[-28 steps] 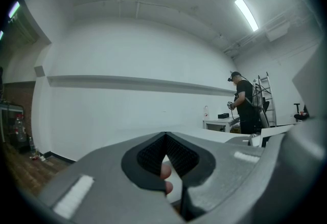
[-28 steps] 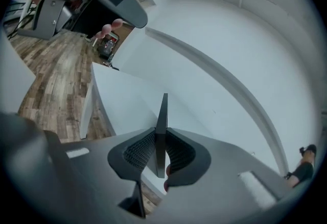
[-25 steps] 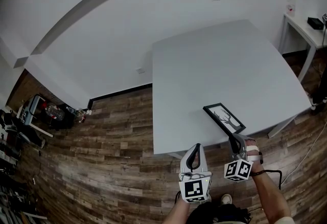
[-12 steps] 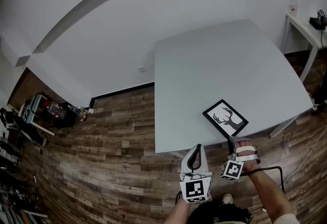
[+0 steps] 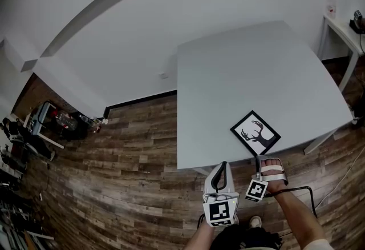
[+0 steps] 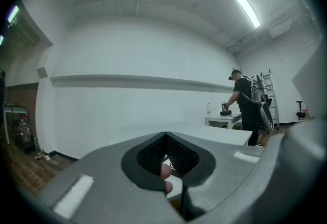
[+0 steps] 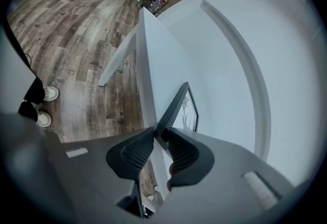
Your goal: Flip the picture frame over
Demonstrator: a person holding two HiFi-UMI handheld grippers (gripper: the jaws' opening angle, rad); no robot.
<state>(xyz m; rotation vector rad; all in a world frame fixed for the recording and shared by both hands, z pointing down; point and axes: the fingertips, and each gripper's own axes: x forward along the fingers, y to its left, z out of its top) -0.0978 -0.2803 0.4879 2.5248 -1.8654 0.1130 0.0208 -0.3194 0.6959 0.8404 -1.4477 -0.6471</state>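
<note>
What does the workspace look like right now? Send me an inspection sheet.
Surface: white table, bare apart from the frame.
Job's things: picture frame lies flat with the deer picture up, near the table's front edge.
Clutter: nothing seen on the table.
Grippers: right gripper has just been opening its jaws; the frame's near corner is between them, and the pads don't appear to press it. Left gripper is shut, empty, off the table.
Cables: black cable on the floor by the person's right arm.
Surroundings: wooden floor, white wall, side table with a person standing at it, chairs far left.
</note>
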